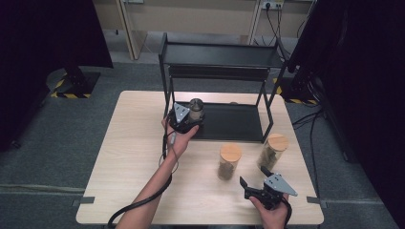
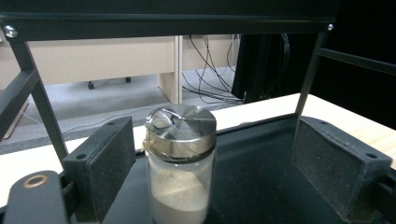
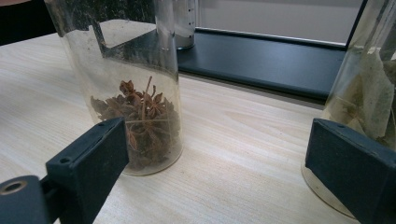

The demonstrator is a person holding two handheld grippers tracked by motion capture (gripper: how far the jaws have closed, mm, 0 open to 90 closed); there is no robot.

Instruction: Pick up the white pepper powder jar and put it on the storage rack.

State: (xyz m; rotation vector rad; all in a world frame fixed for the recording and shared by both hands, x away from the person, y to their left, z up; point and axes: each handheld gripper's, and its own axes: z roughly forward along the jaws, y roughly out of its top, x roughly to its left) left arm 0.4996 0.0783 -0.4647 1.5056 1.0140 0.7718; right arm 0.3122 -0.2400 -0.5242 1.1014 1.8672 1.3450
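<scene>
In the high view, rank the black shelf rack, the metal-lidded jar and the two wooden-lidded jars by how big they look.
1. black shelf rack
2. right wooden-lidded jar and left wooden-lidded jar, too alike to separate
3. metal-lidded jar, though it stands farther off and is partly hidden by the left gripper

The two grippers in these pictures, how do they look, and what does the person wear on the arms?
Each of the left gripper and the right gripper is black, with two flat, rectangular black jaws and a grey three-cornered plate on top. A black cable trails from the left one along the forearm. In the gripper views, a brass-coloured ring sits near the left jaw's base. Both forearms are bare, without sleeves.
</scene>
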